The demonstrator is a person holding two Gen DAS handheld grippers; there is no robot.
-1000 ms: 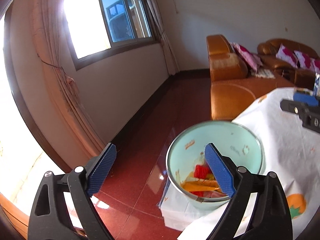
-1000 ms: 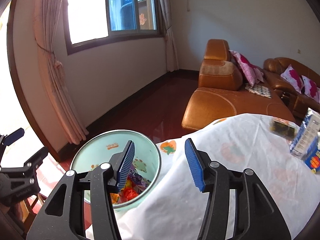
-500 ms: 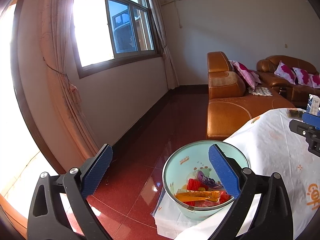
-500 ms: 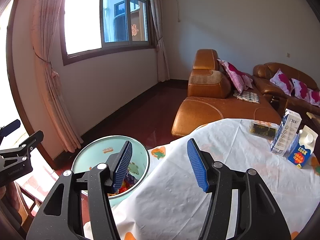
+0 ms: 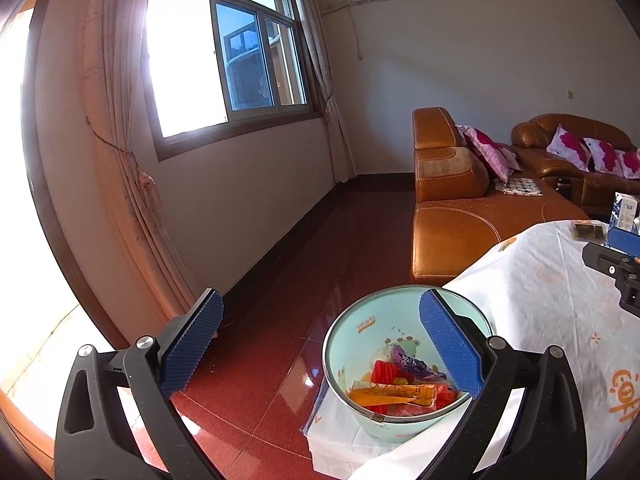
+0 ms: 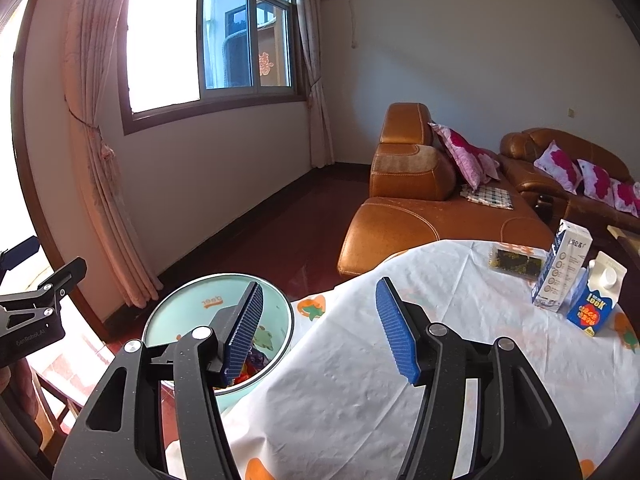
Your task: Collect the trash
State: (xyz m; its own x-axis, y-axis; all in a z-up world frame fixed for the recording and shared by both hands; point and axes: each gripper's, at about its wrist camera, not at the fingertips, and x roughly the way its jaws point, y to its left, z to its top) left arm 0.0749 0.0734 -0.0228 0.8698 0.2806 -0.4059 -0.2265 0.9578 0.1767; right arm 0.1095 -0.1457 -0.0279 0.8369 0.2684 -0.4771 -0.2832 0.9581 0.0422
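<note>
Both claws have risen since a second ago. We see the left claw (image 5: 320, 346) spread wider, empty above the bin (image 5: 404, 360) of wrappers (image 5: 394, 392); the right claw (image 6: 320, 332) half-open, empty, over the table (image 6: 460, 360) edge, cartons (image 6: 564, 272) now visible.

Tabletop (image 6: 460, 360) under white printed cloth carries 2 upright cartons (image 6: 562, 266) and 1 dark flat packet (image 6: 516, 260). Red floor (image 5: 320, 248) carries the pale green bin (image 5: 360, 320).
</note>
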